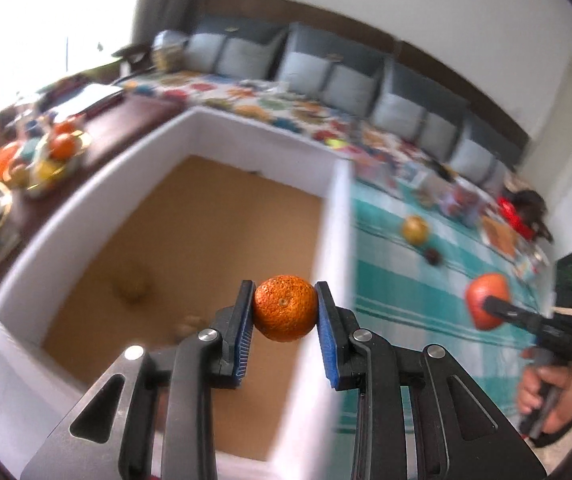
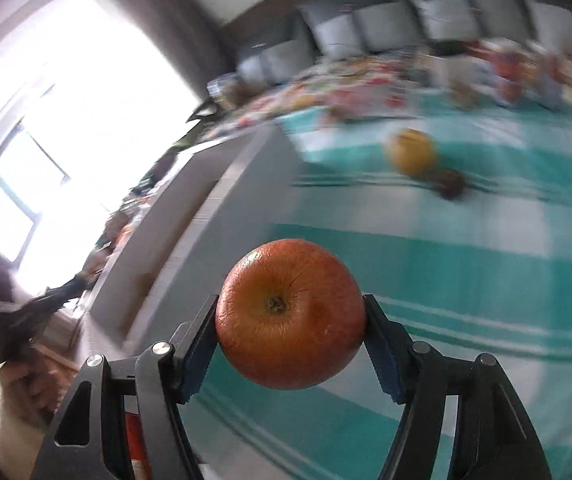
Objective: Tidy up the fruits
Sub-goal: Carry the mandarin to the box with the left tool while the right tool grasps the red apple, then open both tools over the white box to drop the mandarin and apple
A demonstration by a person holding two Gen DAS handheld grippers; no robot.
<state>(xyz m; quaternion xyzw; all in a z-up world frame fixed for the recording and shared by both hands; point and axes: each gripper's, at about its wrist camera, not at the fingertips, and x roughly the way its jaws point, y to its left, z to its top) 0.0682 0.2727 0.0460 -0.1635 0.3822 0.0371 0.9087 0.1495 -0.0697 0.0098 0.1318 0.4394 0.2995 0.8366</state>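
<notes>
My left gripper (image 1: 285, 307) is shut on a small rough-skinned tangerine (image 1: 285, 307) and holds it above the open white box (image 1: 65, 216) with a brown bottom. A pale fruit (image 1: 131, 282) lies blurred inside the box. My right gripper (image 2: 290, 320) is shut on a large orange-red fruit (image 2: 290, 316) above the teal striped cloth (image 2: 466, 264); the same fruit shows in the left wrist view (image 1: 486, 306). A yellow fruit (image 1: 415, 230) and a small dark fruit (image 1: 432, 256) lie on the cloth, also in the right wrist view: yellow fruit (image 2: 412, 151), dark fruit (image 2: 450, 184).
A dark wooden table (image 1: 125, 124) left of the box carries a bowl of fruit (image 1: 55, 156) and plates. A sofa with grey cushions (image 1: 326, 68) and a patterned cover runs along the back. Packets and clutter (image 1: 466, 200) lie at the cloth's far edge.
</notes>
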